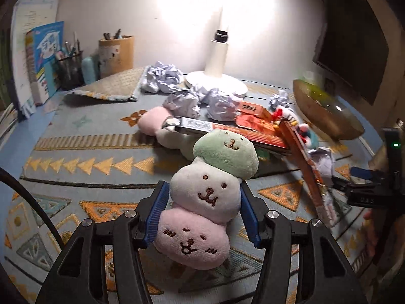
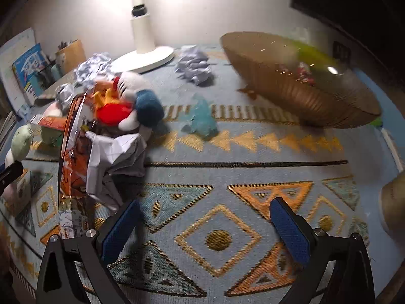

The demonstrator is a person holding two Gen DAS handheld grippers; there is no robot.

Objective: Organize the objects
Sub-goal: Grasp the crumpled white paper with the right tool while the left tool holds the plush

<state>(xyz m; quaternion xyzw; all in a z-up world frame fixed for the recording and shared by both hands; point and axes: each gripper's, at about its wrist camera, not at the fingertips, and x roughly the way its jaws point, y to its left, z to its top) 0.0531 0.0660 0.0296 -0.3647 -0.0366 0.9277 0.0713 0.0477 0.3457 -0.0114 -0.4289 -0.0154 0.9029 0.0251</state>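
Left wrist view: the left gripper (image 1: 202, 202) pinches a soft three-ball plush toy (image 1: 205, 197), pink, white and green, at lower centre between its blue ribbed pads. Right wrist view: clutter at left partly hides a crumpled paper (image 2: 114, 152); the right gripper (image 2: 205, 225) stands spread, holding nothing, over the woven patterned mat (image 2: 227, 177); a blurred basket (image 2: 298, 88) sits upper right.

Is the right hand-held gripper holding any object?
No, the right hand-held gripper is open, with only the patterned woven mat between its blue pads.
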